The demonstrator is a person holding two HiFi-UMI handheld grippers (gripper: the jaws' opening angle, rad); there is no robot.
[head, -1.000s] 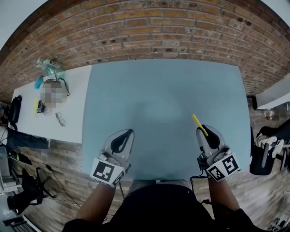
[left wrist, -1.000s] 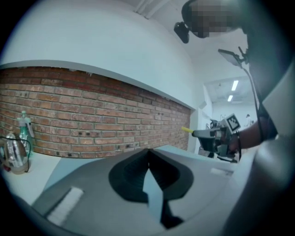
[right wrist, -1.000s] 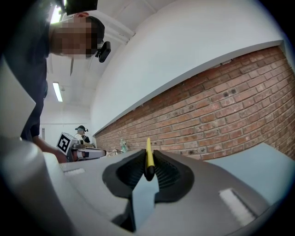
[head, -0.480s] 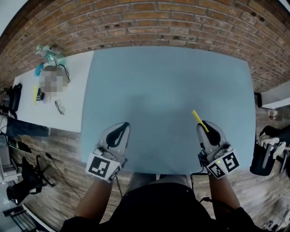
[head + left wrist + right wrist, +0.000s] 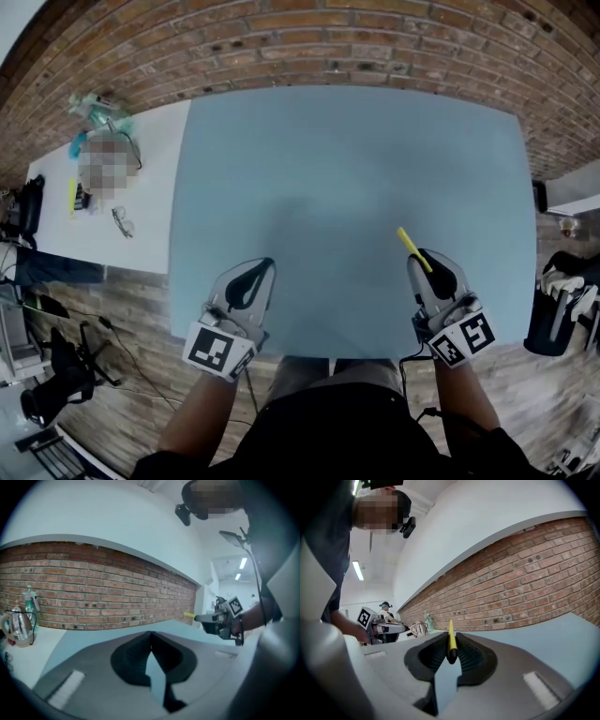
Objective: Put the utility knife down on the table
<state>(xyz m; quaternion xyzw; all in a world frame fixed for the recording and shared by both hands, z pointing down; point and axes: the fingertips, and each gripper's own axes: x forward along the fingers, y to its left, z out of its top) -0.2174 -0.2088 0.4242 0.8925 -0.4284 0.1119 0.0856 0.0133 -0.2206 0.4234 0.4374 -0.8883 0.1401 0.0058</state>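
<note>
here, the right tongs point(image 5: 427, 259) are clamping the yellow utility knife point(image 5: 410, 250) - it is poking out over the blue surface point(image 5: 347, 159), near its right front - while the left tongs point(image 5: 264, 267) are sitting closed, empty.

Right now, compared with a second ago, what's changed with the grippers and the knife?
Almost nothing. Both grippers hover over the near edge of the table as before; only the camera's framing shifted slightly. The right gripper still clamps the yellow knife, which is not yet set down. The left gripper stays shut and empty.
</note>
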